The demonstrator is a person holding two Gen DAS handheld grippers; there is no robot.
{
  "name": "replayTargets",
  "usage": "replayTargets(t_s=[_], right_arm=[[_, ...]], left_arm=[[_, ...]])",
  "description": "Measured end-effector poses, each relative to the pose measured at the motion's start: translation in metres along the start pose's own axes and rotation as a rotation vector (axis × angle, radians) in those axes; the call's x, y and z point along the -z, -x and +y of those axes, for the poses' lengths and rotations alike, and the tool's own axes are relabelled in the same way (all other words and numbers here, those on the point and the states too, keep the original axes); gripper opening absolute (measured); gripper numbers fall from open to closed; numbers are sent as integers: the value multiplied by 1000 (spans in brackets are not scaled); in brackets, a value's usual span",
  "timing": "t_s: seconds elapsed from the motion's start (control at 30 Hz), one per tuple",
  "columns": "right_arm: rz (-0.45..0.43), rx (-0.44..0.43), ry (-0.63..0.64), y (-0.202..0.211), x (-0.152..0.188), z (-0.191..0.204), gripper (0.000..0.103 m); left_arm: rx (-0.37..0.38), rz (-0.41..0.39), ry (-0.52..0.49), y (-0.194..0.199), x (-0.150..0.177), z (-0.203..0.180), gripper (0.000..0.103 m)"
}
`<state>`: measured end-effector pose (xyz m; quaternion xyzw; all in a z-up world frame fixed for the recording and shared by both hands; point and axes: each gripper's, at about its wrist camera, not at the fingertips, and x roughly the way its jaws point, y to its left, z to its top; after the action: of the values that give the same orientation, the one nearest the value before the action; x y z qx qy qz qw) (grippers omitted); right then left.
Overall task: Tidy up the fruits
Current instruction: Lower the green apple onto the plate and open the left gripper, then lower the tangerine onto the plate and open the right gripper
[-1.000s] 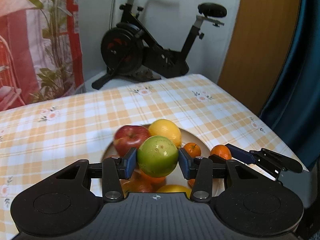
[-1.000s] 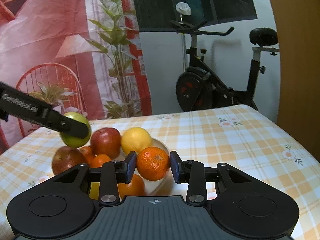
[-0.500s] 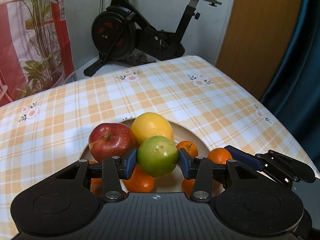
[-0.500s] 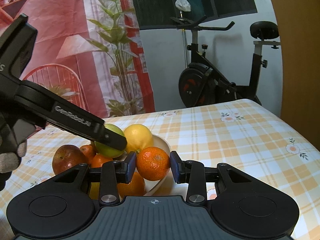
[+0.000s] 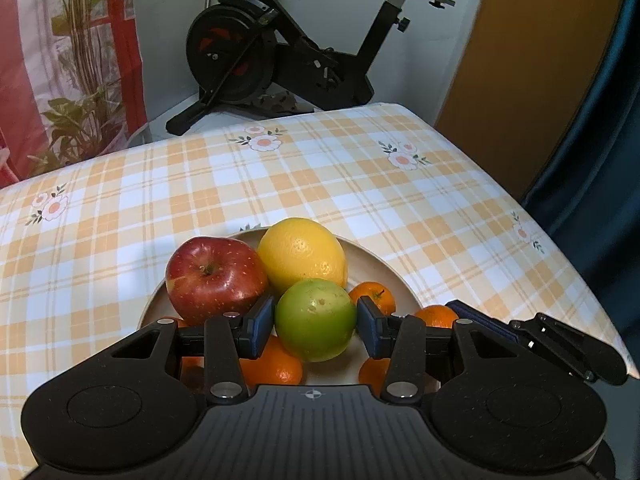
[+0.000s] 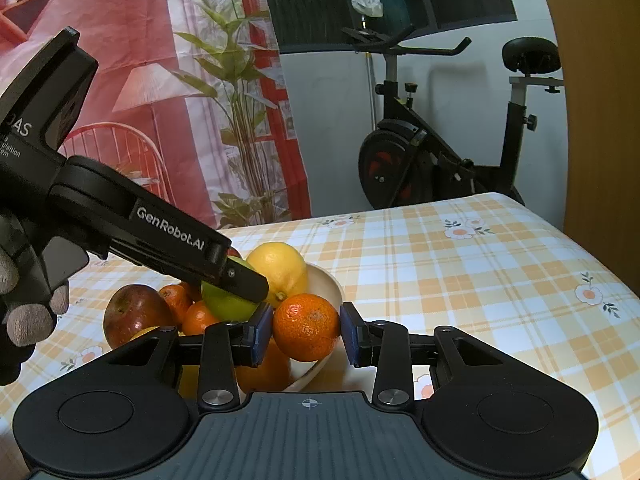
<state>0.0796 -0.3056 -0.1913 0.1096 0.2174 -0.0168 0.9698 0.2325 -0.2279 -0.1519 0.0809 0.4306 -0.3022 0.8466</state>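
The left gripper (image 6: pixel 240 280) hides most of the green apple (image 6: pixel 224 304); lower fruit (image 5: pixel 272 364) sits half hidden at bottom centre.
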Motion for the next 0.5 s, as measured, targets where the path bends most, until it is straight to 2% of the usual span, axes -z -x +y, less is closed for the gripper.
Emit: replayTargets(t_s=[0.5], right_arm=[[4, -1, 8, -1, 1, 1, 35]], left_arm=[[17, -54, 25, 17, -2, 4, 48]])
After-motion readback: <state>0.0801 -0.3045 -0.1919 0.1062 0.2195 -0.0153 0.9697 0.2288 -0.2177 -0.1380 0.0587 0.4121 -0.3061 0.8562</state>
